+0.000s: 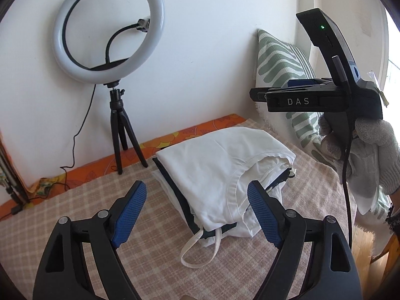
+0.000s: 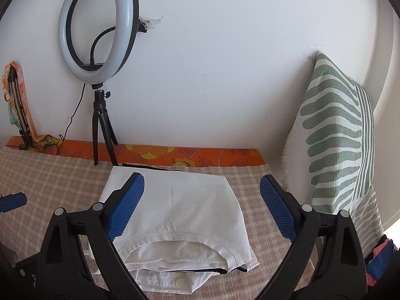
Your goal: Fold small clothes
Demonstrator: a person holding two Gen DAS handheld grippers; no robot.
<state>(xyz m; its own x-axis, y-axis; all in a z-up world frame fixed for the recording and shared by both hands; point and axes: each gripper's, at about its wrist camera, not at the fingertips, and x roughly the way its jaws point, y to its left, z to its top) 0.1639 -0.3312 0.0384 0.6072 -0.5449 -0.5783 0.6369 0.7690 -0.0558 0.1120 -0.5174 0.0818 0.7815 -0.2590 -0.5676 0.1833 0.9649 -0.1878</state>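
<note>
A folded white garment (image 1: 215, 172) with dark trim lies on the checked beige cloth (image 1: 75, 207); a white strap loop (image 1: 200, 250) trails from its near end. My left gripper (image 1: 197, 192) is open and empty, held above its near edge. The right gripper's body (image 1: 322, 97) shows in the left wrist view, held high at the right by a gloved hand (image 1: 375, 150). In the right wrist view the garment (image 2: 180, 212) lies below my right gripper (image 2: 202, 185), which is open and empty. One left fingertip (image 2: 13, 200) shows at the left edge.
A ring light on a black tripod (image 1: 110, 47) stands at the back left against the white wall, its cable trailing left. A green-striped pillow (image 2: 335, 137) leans at the right. An orange flowered cloth (image 2: 175, 155) runs along the wall.
</note>
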